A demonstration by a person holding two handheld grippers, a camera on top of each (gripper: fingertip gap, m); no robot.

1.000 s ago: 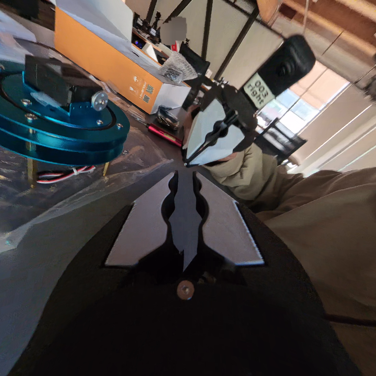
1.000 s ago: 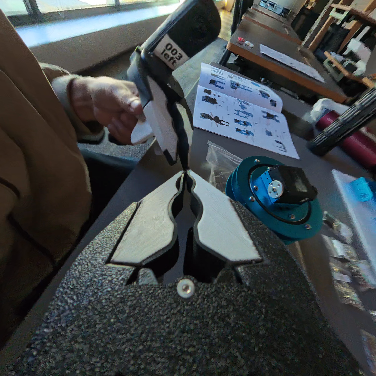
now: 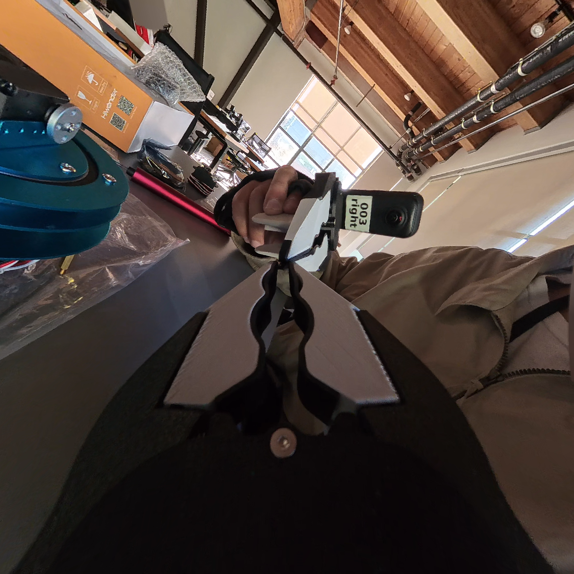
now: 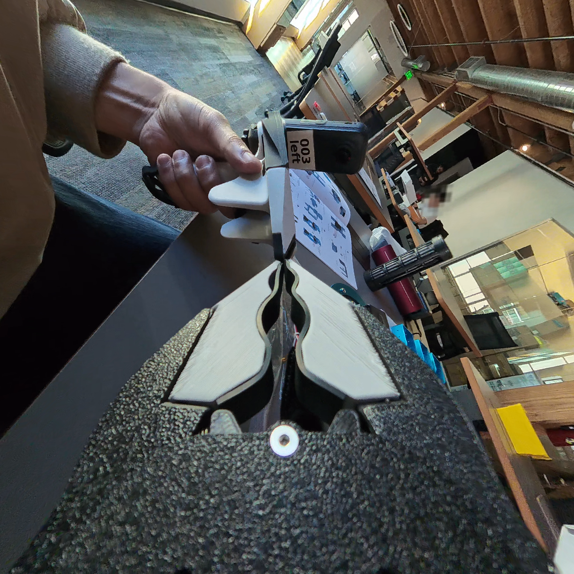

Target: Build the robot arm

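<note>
While both fingertip pairs meet over the worktop (image 3: 130, 316) edge, the left hand-held gripper (image 3: 281, 264) and right hand-held gripper (image 4: 283, 263) are closed, empty, beside the untouched teal turntable (image 3: 59, 198).

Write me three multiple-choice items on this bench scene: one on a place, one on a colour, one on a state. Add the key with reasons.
1. In the left wrist view, the teal round base lies to which side of the left hand-held gripper?
A. left
B. right
C. between its tips

2. The long box behind the base is mostly:
A. green
B. purple
C. orange

3. The left hand-held gripper is:
A. wide open
B. shut
C. clamped on a booklet

Key:
1 A, the base fills that view's left edge.
2 C, its broad side is orange with a white end.
3 B, its tips meet.
</note>
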